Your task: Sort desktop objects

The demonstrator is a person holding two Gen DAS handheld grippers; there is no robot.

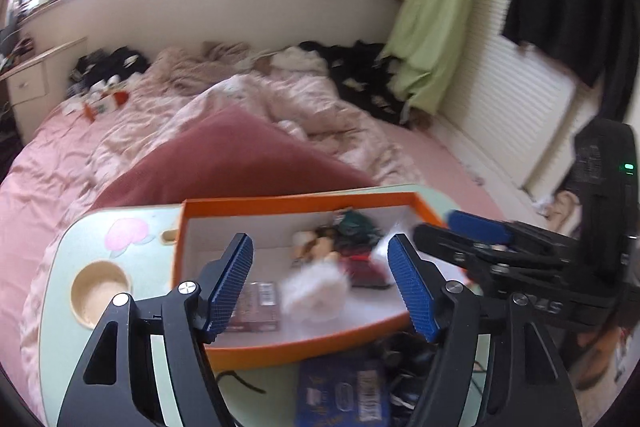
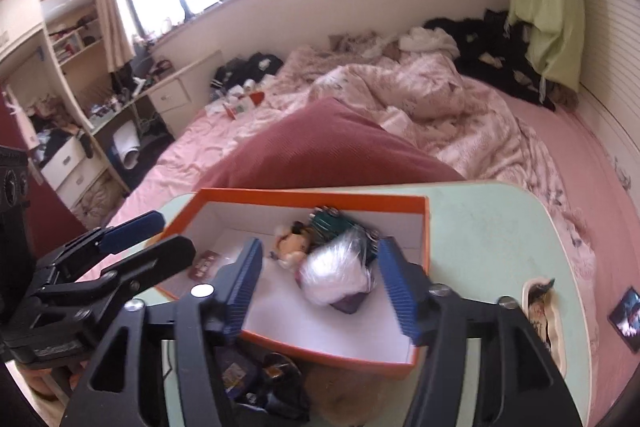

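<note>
Blue card pack (image 1: 342, 389) and a dark tangle of cords (image 1: 404, 355) lie at the desk's (image 2: 480, 227) near edge, just below my left claw (image 1: 322, 285) and this side of the orange box (image 1: 304, 201). These look next to sort, and my left is nearer the pack. Both claws hang over the box, spread about halfway, nothing pinched; my right claw (image 2: 320, 291) frames the white plastic bundle (image 2: 336, 277) already lying inside.

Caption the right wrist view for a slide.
Open right tongs above an orange box holding a white plastic bag and a plush toy.
</note>
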